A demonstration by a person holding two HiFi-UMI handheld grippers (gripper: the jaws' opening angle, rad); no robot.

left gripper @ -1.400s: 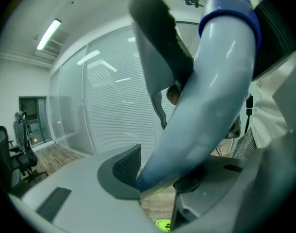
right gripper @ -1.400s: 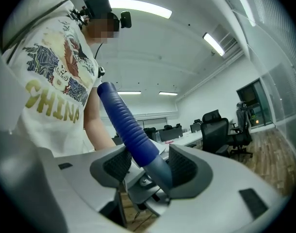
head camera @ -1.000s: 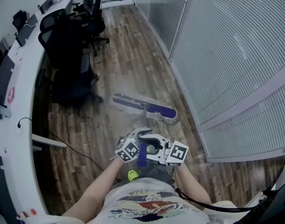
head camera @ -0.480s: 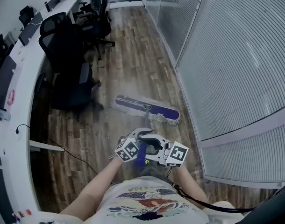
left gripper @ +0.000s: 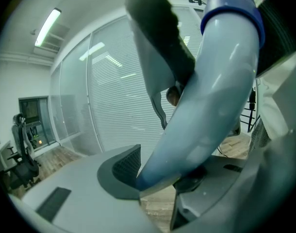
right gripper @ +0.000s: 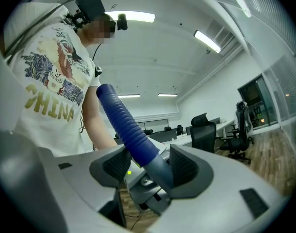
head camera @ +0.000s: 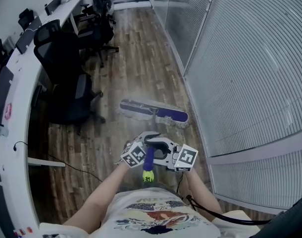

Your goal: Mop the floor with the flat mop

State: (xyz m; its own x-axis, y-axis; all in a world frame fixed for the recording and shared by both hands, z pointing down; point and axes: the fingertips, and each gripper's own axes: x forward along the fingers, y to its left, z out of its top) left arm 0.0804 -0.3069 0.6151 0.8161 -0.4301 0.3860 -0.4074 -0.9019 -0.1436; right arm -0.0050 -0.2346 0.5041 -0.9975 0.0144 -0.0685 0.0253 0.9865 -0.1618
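Note:
The flat mop head (head camera: 153, 112), purple with a white fringe, lies on the wooden floor ahead of me in the head view. Its handle (head camera: 149, 158) slants back to my two grippers, and its green end (head camera: 148, 175) pokes out below them. My left gripper (head camera: 141, 152) and right gripper (head camera: 167, 157) sit side by side, both shut on the handle. In the left gripper view the pale pole (left gripper: 206, 106) is pressed between the jaws of my left gripper (left gripper: 172, 174). The right gripper view shows the blue ribbed grip (right gripper: 126, 125) clamped in my right gripper (right gripper: 150, 171).
Black office chairs (head camera: 67, 78) stand left of the mop, more of them (head camera: 99, 19) farther back, along a long white desk (head camera: 15, 93). A glass wall with blinds (head camera: 250, 73) runs down the right. A thin cable (head camera: 67, 165) lies on the floor at left.
The mop head and I have gone forward along the floor, toward the chairs. Both grippers keep their hold, and the handle's green end now shows below them.

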